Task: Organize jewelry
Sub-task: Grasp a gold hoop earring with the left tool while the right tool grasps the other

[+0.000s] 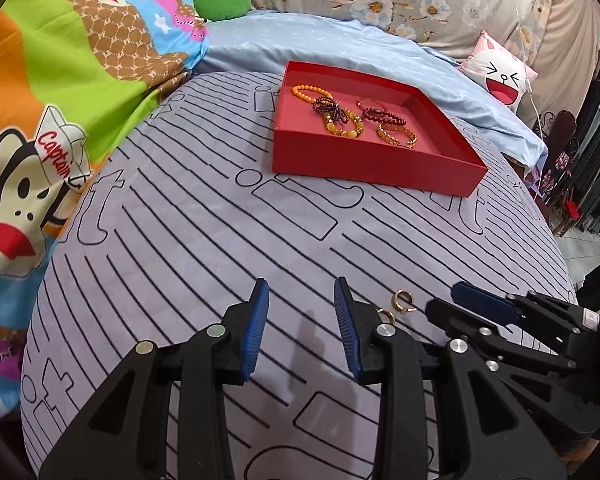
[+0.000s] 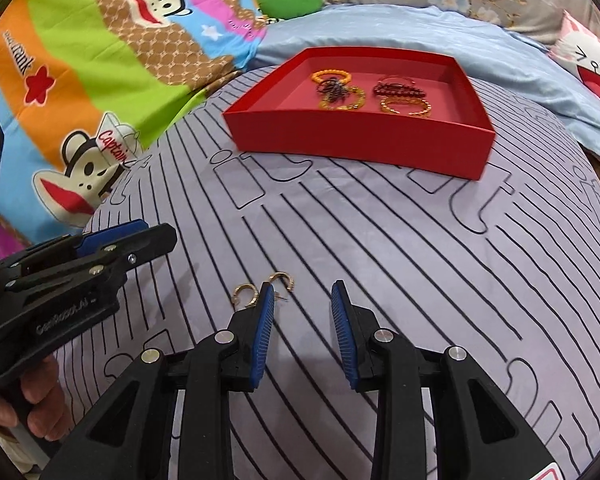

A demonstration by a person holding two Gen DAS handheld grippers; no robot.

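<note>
The left gripper [image 1: 301, 312] and right gripper [image 2: 302, 312] are held with fingers apart, gripping nothing, above a striped lilac cloth [image 1: 204, 248]. Two gold hoop earrings [image 2: 262, 288] are seen lying on the cloth just beside the right gripper's left pad, at 11 o'clock of it. Beaded bracelets [image 1: 352, 116] are gathered in the red tray [image 1: 372, 168] at 12 o'clock.

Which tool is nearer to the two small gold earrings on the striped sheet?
About equal, perhaps the right. The gold earrings lie between the tools: at the right tool's left fingertip and beside the left tool's right finger. Both tools are open.
</note>
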